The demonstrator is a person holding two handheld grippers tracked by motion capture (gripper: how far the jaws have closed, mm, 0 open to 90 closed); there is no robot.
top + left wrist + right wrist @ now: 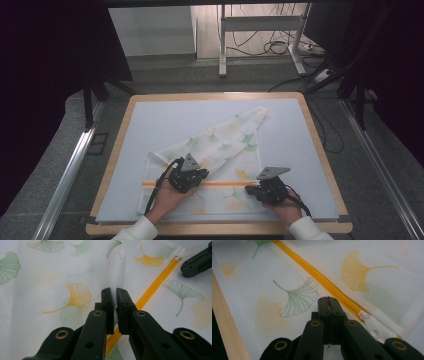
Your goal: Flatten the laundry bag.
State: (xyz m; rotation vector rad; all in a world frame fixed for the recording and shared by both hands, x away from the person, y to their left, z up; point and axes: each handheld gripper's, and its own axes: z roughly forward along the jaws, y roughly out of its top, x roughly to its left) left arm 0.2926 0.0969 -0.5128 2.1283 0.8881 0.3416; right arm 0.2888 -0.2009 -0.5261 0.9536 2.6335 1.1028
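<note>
A white mesh bag [225, 145] printed with green and yellow ginkgo leaves lies on the white mat, one corner folded up toward the far right. A yellow zipper [220, 184] runs across its near part. My left gripper [192, 177] sits above the zipper's middle. In the left gripper view, the left gripper [113, 293] is shut on a raised fold of the mesh [117, 272]. My right gripper [252, 189] is at the zipper's right end. In the right gripper view, the right gripper [328, 301] is shut and rests on the mesh beside the white zipper pull [369, 323].
The mat lies on a wooden-rimmed table [320, 150], whose near edge [224, 322] runs close to the right gripper. Metal rails [70, 170] flank the table. Beyond it stand a desk frame [222, 45] and floor cables [275, 47].
</note>
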